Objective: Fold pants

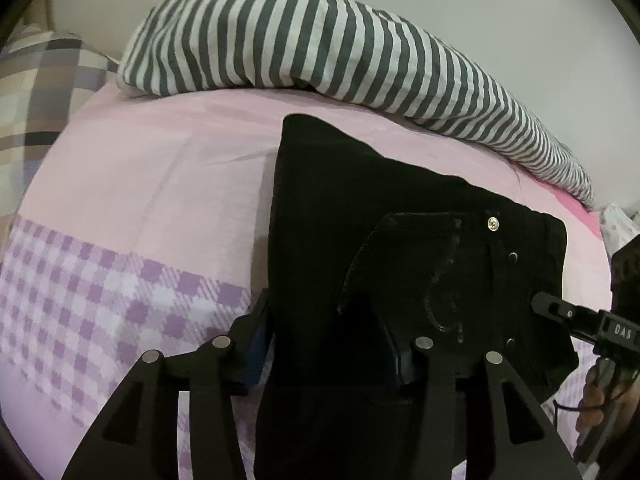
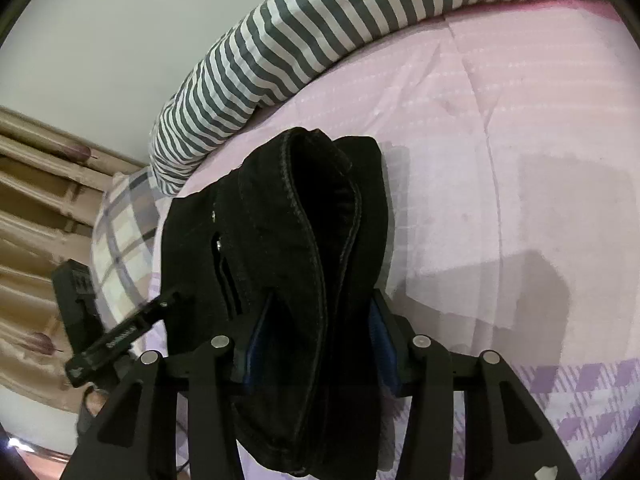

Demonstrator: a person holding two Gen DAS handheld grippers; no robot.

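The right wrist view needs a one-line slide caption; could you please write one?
Right tool straddles the folded black pants on a pink bedsheet, striped pillow behind.

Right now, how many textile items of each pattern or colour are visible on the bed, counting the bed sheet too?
Black: 1, the pants
Grey and white striped: 1, the duvet
Beige and grey checked: 1, the pillow
Pink and purple: 1, the bed sheet
Total: 4
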